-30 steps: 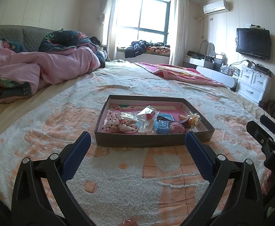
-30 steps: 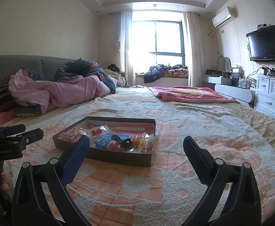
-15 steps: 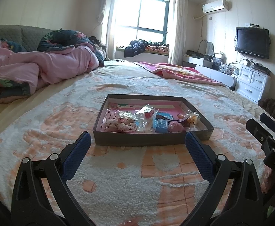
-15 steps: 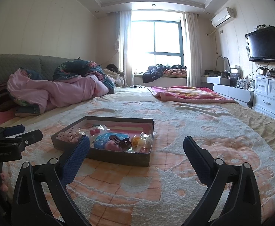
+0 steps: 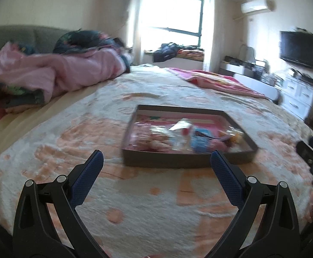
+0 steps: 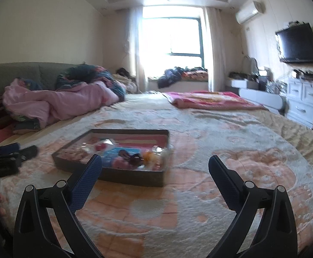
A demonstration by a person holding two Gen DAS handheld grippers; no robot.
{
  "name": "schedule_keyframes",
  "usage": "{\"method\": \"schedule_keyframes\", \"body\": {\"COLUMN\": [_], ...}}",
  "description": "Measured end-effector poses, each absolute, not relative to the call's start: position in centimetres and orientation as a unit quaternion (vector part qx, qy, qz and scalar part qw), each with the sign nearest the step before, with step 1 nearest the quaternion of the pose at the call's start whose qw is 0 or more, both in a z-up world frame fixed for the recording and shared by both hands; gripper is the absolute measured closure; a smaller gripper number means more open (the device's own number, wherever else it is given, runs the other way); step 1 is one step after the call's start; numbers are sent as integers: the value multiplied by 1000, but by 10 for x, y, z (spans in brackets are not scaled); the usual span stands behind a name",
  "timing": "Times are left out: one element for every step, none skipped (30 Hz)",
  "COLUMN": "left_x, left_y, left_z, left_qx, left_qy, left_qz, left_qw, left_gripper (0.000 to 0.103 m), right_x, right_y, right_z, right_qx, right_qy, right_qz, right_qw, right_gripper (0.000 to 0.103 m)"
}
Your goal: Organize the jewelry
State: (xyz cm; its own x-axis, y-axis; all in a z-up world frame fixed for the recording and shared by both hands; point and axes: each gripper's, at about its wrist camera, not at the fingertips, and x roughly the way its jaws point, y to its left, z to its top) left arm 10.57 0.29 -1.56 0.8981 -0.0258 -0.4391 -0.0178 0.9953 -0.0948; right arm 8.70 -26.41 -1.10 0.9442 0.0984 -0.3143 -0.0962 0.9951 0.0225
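A shallow dark tray [image 5: 178, 161] with a pink floor lies on the bed and holds several small bagged jewelry pieces and hair items, blurred in the left wrist view. It also shows in the right wrist view [image 6: 130, 175], to the left of centre. My left gripper [image 5: 156, 161] is open and empty, hovering above the blanket just short of the tray's near wall. My right gripper [image 6: 155, 163] is open and empty, to the right of the tray. Each gripper shows at the edge of the other's view.
The bed is covered by a fluffy white and peach blanket [image 6: 199, 193]. A crumpled pink quilt [image 5: 55, 73] lies at the back left, a pink blanket [image 6: 210, 101] at the back right. White drawers [image 6: 304, 99] and a wall TV [image 6: 296, 43] stand right.
My left gripper has swung left, so the tray now sits right of centre in its view, with motion blur. My right gripper has shifted slightly; the tray looks a little nearer.
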Motion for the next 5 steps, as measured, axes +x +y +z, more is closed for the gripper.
{"method": "schedule_keyframes", "body": {"left_x": [115,122,135,149,169], "left_y": [16,26,45,63,89], "left_z": [-16,-16,-16,-18,-21], "left_qx": [-52,-52,-56,-61,-69], "left_qy": [231,236,242,253,276], "left_qz": [13,29,57,79,107], "left_qw": [971,970,967,962,953], "left_gripper": [11,11,11,11,11], "right_x": [97,113,131,147,166], "right_y": [-271,-283,-295,-305,-320], "right_z": [-9,-8,-7,-8,-10], "right_qx": [8,12,12,13,16], "right_qy": [169,184,204,219,240], "right_qz": [38,16,-10,-35,-66], "right_qw": [985,983,979,975,968], "right_gripper": [7,7,7,7,7]}}
